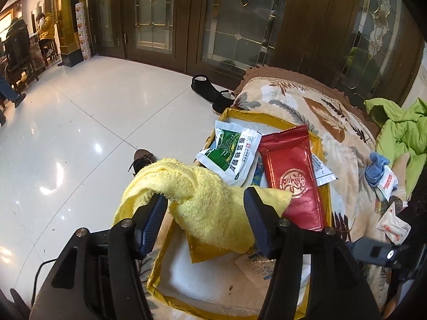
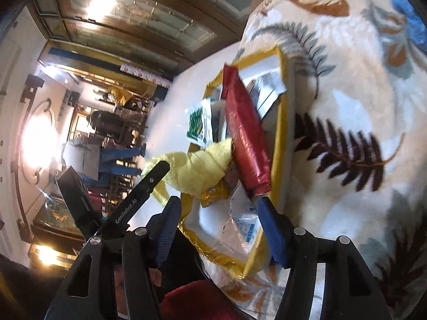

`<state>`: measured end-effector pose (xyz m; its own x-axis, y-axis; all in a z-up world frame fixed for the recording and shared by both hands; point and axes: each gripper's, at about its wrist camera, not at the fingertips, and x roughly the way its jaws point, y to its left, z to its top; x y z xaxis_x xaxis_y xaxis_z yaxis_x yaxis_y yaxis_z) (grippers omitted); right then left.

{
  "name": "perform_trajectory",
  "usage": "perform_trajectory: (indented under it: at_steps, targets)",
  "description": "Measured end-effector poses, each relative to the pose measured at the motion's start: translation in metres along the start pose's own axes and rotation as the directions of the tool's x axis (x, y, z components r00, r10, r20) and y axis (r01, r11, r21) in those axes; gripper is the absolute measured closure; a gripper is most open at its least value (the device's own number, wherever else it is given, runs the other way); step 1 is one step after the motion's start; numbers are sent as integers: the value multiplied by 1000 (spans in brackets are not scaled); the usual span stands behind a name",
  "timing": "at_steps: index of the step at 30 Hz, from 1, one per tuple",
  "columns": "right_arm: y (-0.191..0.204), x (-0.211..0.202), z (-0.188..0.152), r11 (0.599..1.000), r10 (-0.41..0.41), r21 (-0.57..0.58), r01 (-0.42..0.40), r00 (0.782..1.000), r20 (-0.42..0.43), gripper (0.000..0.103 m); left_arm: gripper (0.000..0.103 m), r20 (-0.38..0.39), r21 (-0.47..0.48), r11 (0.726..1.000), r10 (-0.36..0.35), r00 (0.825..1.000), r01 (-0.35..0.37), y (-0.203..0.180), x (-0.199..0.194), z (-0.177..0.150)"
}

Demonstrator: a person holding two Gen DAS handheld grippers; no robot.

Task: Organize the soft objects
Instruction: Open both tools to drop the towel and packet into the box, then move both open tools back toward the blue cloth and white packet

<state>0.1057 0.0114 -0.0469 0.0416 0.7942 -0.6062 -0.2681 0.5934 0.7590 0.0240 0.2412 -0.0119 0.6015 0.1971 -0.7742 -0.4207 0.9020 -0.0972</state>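
A: Left gripper (image 1: 205,202) first. Risk?

B: Jaws are standing wide apart with the yellow towel (image 1: 197,200) draping between them. One fold is lying over the left finger (image 1: 154,213), and the right finger is touching the towel's other edge. So it's released, not pinching anything. The towel is sitting half in the gold tray (image 1: 157,280) and half sagging over the tray's near-left rim, above the floor (image 1: 80,122).

A: So what's going wrong from here?

B: I'm judging that the towel is snagging on that left finger. If the gripper pulls away, the fold could drag along and slide off the rim onto the floor. The towel is also covering the bottom corner of the red packet (image 1: 291,176), so any tug might shift that too.

A: Right gripper (image 2: 217,226)?

B: Also spread open, gripping nothing, and hovering over the tray's near end. Its right fingertip is sitting just beside the red packet's end; contact I can't tell, as the frame's blurring.

A: Anything else around?

B: The green-white sachet (image 1: 232,152) is lying in the tray beside the red packet. The tray is resting on the leaf blanket (image 1: 320,112).
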Motion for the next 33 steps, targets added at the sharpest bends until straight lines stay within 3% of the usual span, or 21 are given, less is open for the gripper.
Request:
perform_trajectory:
  at_steps: [5, 8, 11, 26, 33]
  targets:
    - [-13, -35, 0, 1000, 6, 24, -7, 998, 66, 37, 45, 70, 36, 999, 17, 997, -20, -7, -23, 4]
    - [-24, -57, -2, 999, -10, 37, 6, 994, 111, 36, 38, 115, 65, 998, 18, 993, -26, -15, -36, 9]
    - [-37, -78, -5, 997, -18, 71, 7, 989, 146, 36, 37, 138, 100, 995, 6, 990, -20, -27, -44, 11]
    - [-100, -177, -18, 977, -109, 208, 42, 941, 321, 33, 32, 110, 239, 968, -102, 989, 73, -110, -53, 1]
    - [-120, -211, -16, 960, -164, 275, 55, 905, 391, 31, 32, 23, 277, 940, -213, 977, 198, -166, -40, 4]
